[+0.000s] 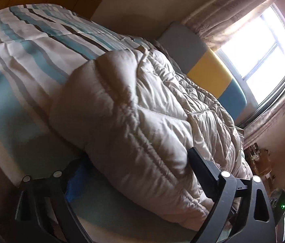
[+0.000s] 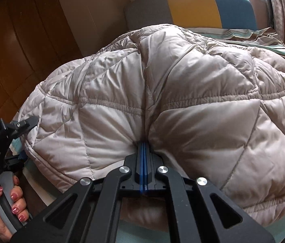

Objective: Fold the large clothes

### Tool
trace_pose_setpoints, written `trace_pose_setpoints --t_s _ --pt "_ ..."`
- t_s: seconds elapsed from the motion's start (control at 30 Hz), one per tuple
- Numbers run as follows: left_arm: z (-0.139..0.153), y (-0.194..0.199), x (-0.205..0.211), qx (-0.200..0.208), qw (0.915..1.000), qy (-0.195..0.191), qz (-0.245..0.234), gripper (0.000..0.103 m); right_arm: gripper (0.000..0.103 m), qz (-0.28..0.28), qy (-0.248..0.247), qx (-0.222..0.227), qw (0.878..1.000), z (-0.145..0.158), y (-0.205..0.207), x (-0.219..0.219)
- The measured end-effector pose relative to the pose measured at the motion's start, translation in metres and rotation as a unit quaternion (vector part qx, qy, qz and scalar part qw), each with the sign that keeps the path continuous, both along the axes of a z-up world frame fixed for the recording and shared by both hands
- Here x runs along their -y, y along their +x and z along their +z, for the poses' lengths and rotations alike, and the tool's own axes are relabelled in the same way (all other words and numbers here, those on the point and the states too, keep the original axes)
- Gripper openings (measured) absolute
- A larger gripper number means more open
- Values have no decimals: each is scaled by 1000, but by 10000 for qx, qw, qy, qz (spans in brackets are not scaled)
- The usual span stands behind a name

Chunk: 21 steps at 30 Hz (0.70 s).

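Observation:
A puffy beige quilted coat (image 1: 134,105) lies in a heap on the striped bed, and it fills the right wrist view (image 2: 182,101). My left gripper (image 1: 135,156) stands open wide around the coat's near edge. Its black right finger (image 1: 200,166) rests against the padding, and the left finger with its blue pad (image 1: 75,174) lies low beside the coat. In the right wrist view the left gripper (image 2: 26,138) sits at the coat's left corner. My right gripper (image 2: 143,144) is shut, blue pads together, and the coat's fabric puckers into its tips.
The bedspread (image 1: 31,50) has teal, white and brown stripes. A grey, yellow and blue headboard (image 1: 209,68) stands behind, under a bright window (image 1: 263,50) with curtains. A wooden wardrobe (image 2: 21,40) is at the left. A person's hand (image 2: 11,200) holds the left gripper's handle.

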State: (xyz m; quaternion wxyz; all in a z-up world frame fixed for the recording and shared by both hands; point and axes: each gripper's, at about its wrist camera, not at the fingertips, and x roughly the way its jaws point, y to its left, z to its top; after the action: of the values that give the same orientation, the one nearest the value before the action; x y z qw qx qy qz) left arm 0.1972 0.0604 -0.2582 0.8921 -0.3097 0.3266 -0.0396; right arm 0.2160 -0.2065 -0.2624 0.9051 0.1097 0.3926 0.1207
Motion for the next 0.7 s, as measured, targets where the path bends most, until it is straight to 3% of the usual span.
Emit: trace_pose_setpoints --t_s 0.17,0.23,0.37,0.5,0.7 --pt "-2 18 -15 -8 9981 -563 247 95 0 12 -14 39 10000 -1 -1 1" --pt "-2 29 -19 -104 9963 -784 336 85 0 18 20 42 10000 -1 -2 2" --pt "-5 40 -19 -241 9944 -946 394 53 0 26 28 60 10000 -2 -6 3" --pt "12 31 -9 -6 9971 -692 312 33 0 30 37 62 10000 -2 -8 2" --pt "53 20 16 702 9974 -179 -53 30 0 23 55 43 10000 -2 -7 3"
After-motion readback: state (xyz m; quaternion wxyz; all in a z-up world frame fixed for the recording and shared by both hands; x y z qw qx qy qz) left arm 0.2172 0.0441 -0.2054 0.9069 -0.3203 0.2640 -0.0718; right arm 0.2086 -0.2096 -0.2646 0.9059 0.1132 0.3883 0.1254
